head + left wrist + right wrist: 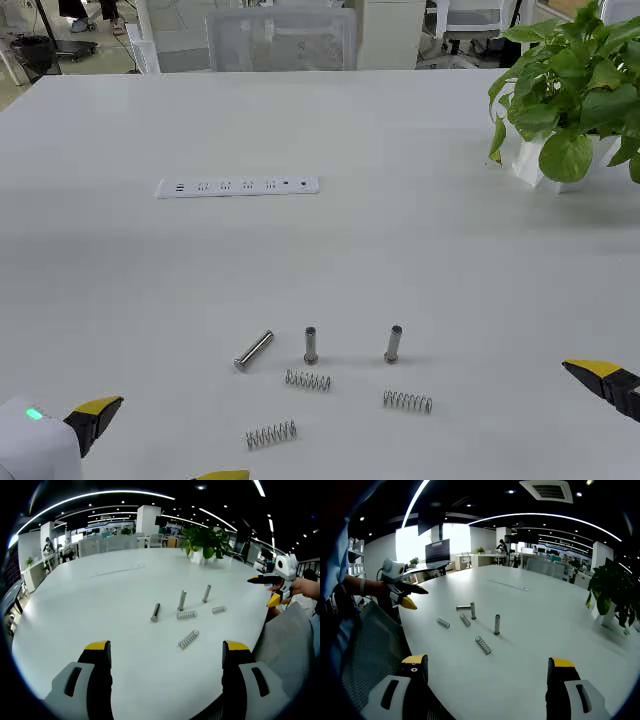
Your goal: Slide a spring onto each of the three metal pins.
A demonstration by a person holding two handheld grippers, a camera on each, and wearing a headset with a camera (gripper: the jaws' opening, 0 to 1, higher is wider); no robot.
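Springs (308, 380) loose beside pins (311, 344)

There are three pins on the table (450, 260). One of them, the left pin (253, 350), lies on its side, and two stand upright: the middle pin (311, 344) and the right pin (393, 343). Near them lie three springs: the middle spring (307, 380), the right spring (407, 401) and the near spring (271, 434). That makes one spring per pin, and no spring is on a pin yet. Farther back lies one power strip (238, 186), and at the far right stands one plant (575, 90). There are two grippers, the left gripper (166, 647) and the right gripper (484, 662), each with two yellow-tipped jaws.
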